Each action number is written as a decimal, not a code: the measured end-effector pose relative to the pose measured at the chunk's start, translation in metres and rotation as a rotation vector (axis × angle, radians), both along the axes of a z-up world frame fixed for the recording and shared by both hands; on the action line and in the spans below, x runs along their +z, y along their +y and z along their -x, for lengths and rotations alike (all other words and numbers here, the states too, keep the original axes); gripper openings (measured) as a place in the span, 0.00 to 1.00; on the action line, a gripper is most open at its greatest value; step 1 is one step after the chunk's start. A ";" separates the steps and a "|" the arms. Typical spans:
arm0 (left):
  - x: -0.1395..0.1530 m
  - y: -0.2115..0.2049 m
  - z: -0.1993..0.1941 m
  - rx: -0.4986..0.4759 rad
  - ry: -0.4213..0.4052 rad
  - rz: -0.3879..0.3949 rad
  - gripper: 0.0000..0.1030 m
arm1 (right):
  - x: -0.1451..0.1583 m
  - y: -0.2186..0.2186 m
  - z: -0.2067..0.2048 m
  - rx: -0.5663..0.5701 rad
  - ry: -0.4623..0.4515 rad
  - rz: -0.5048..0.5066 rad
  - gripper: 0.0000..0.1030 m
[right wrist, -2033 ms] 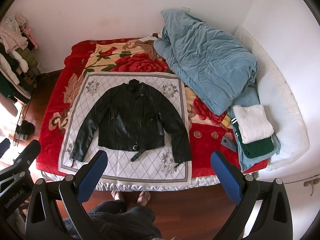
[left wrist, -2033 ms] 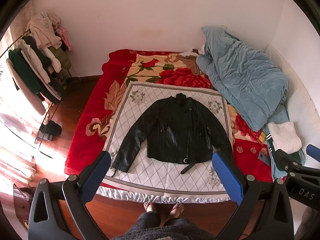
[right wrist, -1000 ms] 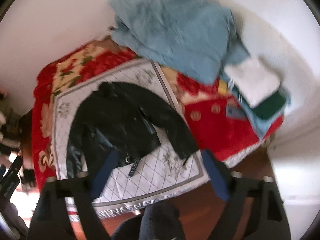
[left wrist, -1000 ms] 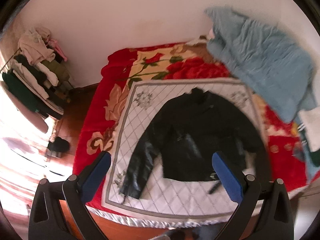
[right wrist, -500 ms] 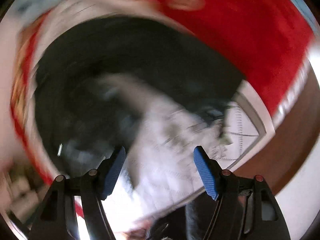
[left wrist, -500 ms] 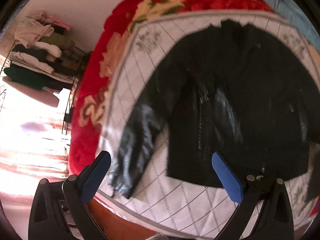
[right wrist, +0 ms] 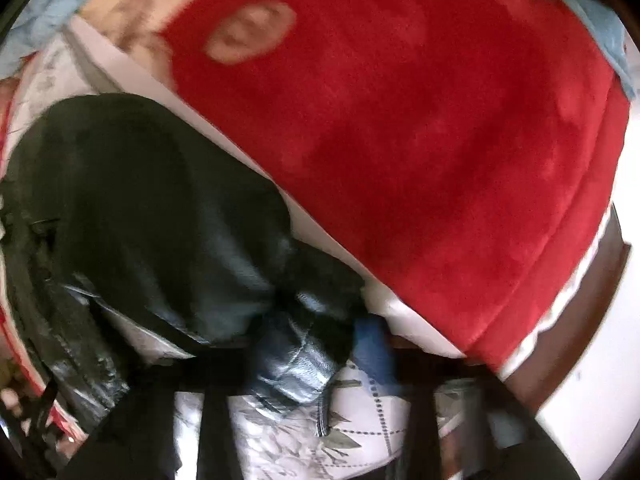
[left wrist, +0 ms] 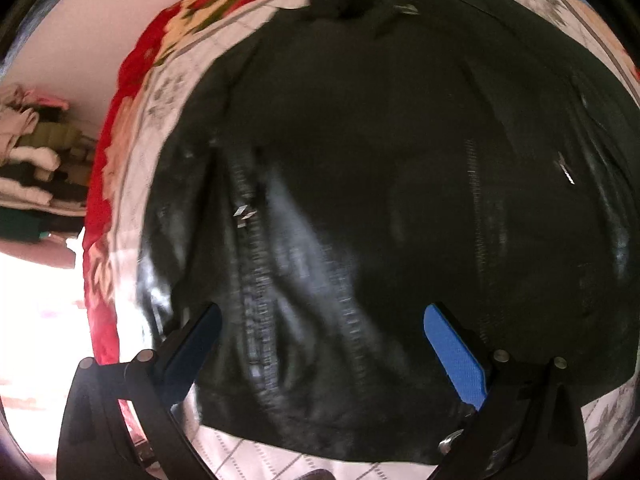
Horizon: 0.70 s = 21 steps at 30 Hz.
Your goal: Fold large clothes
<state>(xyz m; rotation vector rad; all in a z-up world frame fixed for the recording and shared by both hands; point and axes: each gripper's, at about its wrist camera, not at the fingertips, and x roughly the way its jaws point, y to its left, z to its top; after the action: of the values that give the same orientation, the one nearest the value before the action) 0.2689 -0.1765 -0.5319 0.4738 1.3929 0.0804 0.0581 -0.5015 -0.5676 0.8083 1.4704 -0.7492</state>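
Black jacket (left wrist: 380, 160), no legible label; left fingers (left wrist: 452, 344) wide, right fingers (right wrist: 372, 344) closing, pinching cuff (right wrist: 296, 364).

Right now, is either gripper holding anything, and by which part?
The right gripper has just closed its jaws on the black jacket at the sleeve cuff. The left gripper is open, holding nothing.
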 end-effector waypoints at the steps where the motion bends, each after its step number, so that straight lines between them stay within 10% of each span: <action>1: -0.001 -0.003 -0.001 -0.008 0.002 0.003 1.00 | 0.007 0.004 0.000 0.009 -0.009 0.029 0.16; 12: 0.029 -0.053 -0.019 -0.054 -0.012 0.094 1.00 | 0.092 -0.058 -0.039 0.044 -0.033 0.362 0.18; 14: 0.023 -0.058 -0.021 -0.052 0.006 0.101 1.00 | 0.070 -0.081 -0.047 0.040 0.022 0.265 0.31; 21: -0.016 -0.067 -0.029 -0.055 0.027 0.076 1.00 | 0.066 -0.093 0.016 -0.334 -0.320 -0.054 0.50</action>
<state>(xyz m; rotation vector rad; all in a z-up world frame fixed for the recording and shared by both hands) 0.2979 -0.2432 -0.5474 0.4503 1.4030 -0.0236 0.0426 -0.5948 -0.5019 1.1758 1.0848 -0.7864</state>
